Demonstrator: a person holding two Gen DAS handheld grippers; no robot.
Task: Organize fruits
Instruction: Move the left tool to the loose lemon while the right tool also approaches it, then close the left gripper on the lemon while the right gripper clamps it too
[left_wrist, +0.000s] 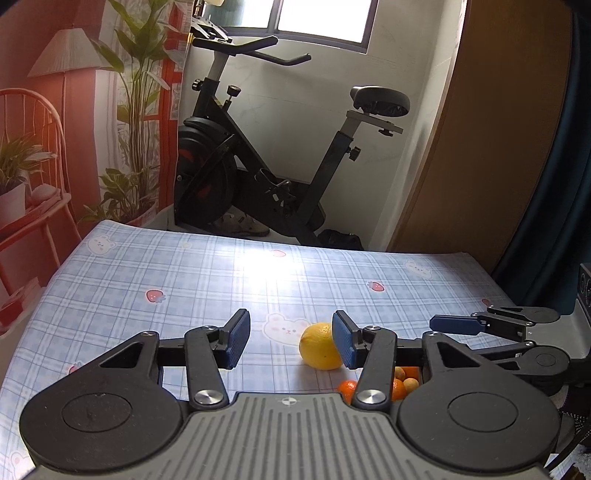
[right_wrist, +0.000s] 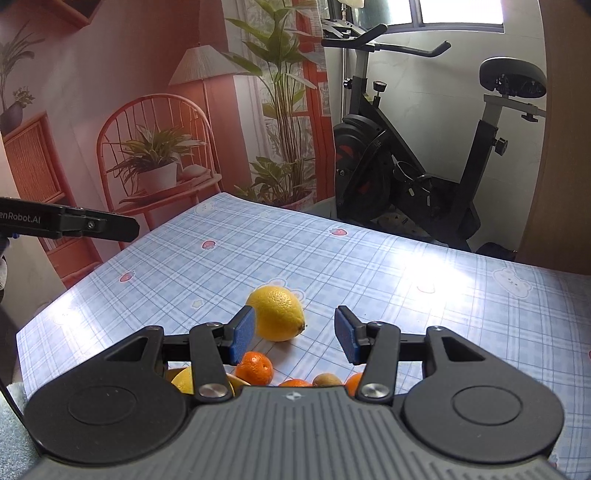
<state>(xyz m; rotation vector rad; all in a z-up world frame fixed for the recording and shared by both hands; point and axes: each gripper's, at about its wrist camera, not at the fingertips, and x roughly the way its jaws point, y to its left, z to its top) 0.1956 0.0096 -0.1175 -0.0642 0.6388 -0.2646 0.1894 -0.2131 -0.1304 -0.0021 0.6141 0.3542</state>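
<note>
Looks like the sorting has barely got going. A lemon (right_wrist: 277, 314) sits loose on the checked tablecloth (right_wrist: 406, 266), and closer in there's a little huddle of fruit: an orange (right_wrist: 255, 367) just in front of the lemon, a 2nd lemon (right_wrist: 183, 380) in what might be a bowl (only a sliver of rim shows, so hard to say), plus another orange or 2 and something brownish, maybe a kiwi (right_wrist: 327, 379), peeking over the tool body.

Neither tool has anything in it. The right gripper (right_wrist: 294, 334) has its jaws parted and empty; in its own view the lemon sits just past its left pad, not between the 2. The left gripper (left_wrist: 291, 338) is the same, jaws apart, nothing gripped. From the left camera the lemon (left_wrist: 320, 347) looks tucked behind the right-hand pad, but that's likely just overlap, can't tell if there's contact.

Both tools angle down toward the table from the near edge, side by side. The right one's finger pokes into the left view at the right edge, and the left one shows as a dark bar at the left of the right view.

Best guess on the next move: the right tool needs to shift a bit left to centre the lemon between the pads, drop lower, then close. It's round and smooth, so an off-centre squeeze could roll it away.
</note>
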